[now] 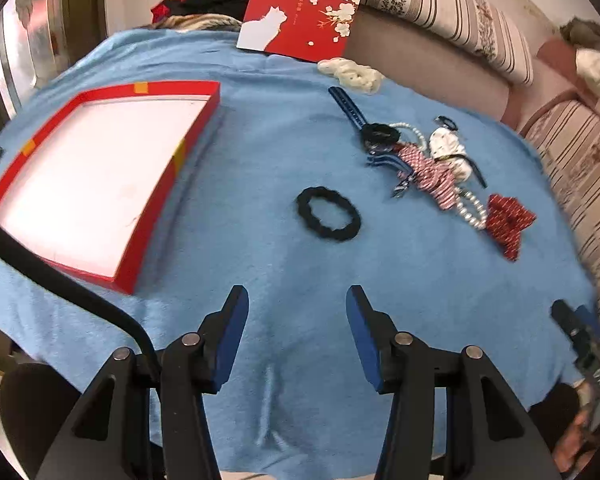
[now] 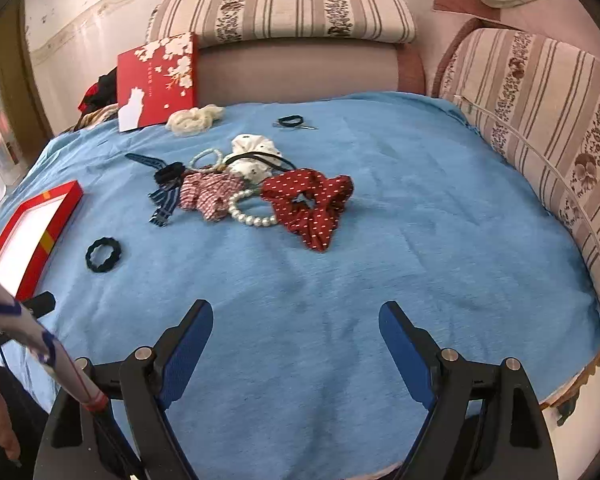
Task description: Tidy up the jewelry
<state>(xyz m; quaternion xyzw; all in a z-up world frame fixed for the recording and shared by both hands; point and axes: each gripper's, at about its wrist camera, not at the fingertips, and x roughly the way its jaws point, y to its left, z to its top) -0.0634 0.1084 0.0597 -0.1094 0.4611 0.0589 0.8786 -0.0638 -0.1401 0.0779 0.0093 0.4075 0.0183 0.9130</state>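
Left wrist view: the left gripper (image 1: 296, 300) hangs at 6 o'clock above a blue blanket (image 1: 260, 160), jaws spread apart and holding nothing. Just past it, near centre, lies a black hair tie (image 1: 328, 218), alone and flat on the cloth. It looks light, soft and springy; a pinch across one side of the ring should lift it, though the nap of the blanket may cling. At 9 o'clock sits a shallow red tray (image 1: 198, 132) with a white floor, apparently bare inside, its low wall the only edge to clear. At 2 o'clock a tangled heap holds a pearl bracelet (image 1: 470, 208), a checked bow (image 1: 424, 168) and a red dotted scrunchie (image 1: 508, 220). The pearls look hard, smooth and likely to slip; they seem to lie partly under the fabric pieces, so lifting one thing may drag others.

Right wrist view: the right gripper (image 2: 296, 316) sits at 6 o'clock, jaws wide and empty, over bare blanket. The heap lies at 12 o'clock, well apart from the fingers, the scrunchie (image 2: 312, 204) nearest. The hair tie (image 2: 103, 255) is at 9 o'clock, near the tray (image 2: 66, 200). A striped sofa cushion (image 2: 540, 120) walls the 3 o'clock side; open cloth lies between
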